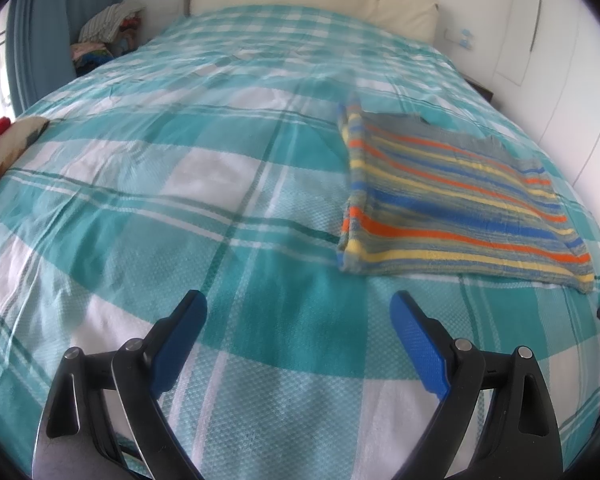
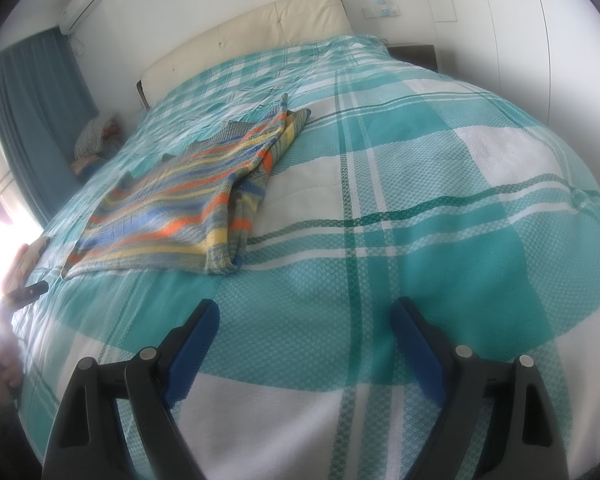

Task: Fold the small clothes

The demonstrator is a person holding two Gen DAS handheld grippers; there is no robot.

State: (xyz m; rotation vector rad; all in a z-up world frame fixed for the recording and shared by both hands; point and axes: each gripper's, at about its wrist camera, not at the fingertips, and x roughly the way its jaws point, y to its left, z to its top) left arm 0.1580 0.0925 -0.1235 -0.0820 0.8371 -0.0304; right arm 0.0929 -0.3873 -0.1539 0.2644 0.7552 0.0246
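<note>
We hold both tongs spread wide with nothing between their blue pads: the left tongs (image 1: 298, 304) and the right tongs (image 2: 304, 310) hover over the checked bed (image 1: 180, 200). The striped top (image 1: 452, 200) lies folded flat on the bed, ahead of us, apart from either tongs.
</note>
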